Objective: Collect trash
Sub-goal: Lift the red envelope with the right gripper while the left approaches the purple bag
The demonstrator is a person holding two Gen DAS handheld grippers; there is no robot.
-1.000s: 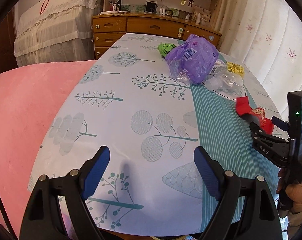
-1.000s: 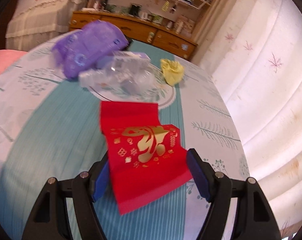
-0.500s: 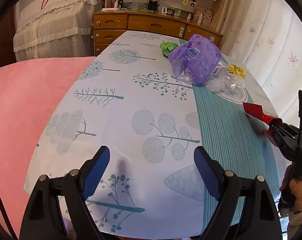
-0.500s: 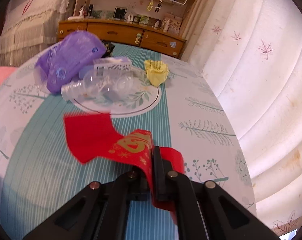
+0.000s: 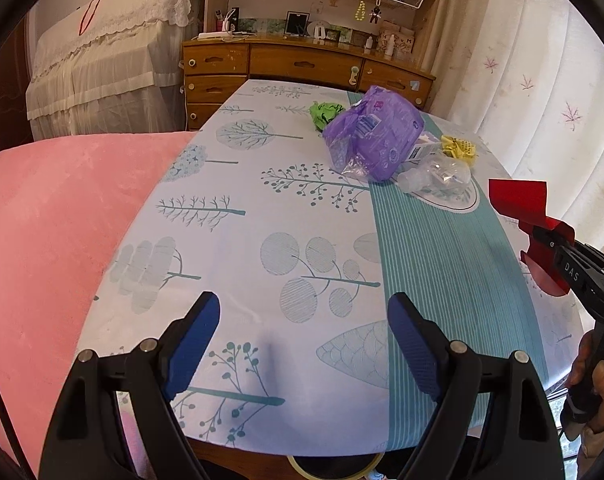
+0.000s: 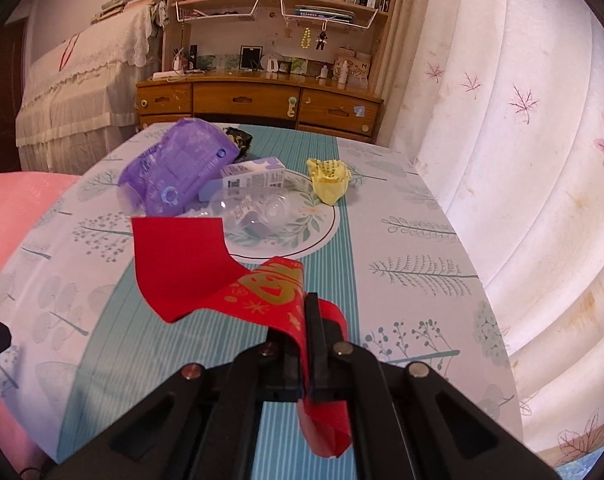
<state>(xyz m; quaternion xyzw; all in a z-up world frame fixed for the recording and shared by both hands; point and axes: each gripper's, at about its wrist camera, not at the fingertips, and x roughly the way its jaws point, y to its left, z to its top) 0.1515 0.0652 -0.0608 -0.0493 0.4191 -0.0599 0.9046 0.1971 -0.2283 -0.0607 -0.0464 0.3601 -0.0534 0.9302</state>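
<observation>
Right now the red envelope (image 6: 206, 264) is sitting pinched between the jaws of the right gripper (image 6: 307, 320), which are closing flat on its gold-printed end. Most of the paper is curling out ahead of the fingertips toward 11 o'clock in the right wrist view, hanging clear above the tablecloth (image 6: 401, 240), while a shorter folded tail is drooping below the jaws at 6 o'clock. From the left wrist view the same envelope (image 5: 519, 200) is showing at 3 o'clock, lifted off the cloth with the black jaws clamping its lower part.

Beyond the envelope, at 12 o'clock in the right wrist view, a crushed clear plastic bottle (image 6: 254, 212) is lying on the round printed motif, touching a small white carton (image 6: 252, 176). Just to their left a purple plastic pack (image 6: 178, 168) is resting against the carton, and a crumpled yellow wrapper (image 6: 329, 178) is sitting near them at 1 o'clock. A green crumpled scrap (image 5: 322, 114) is lying behind the purple pack.

Over on the other side, the left gripper (image 5: 302, 344) is hovering above the near edge of the table with its blue-padded fingers spread wide, nothing between them. A pink blanket (image 5: 54, 232) is lying at 9 o'clock.
</observation>
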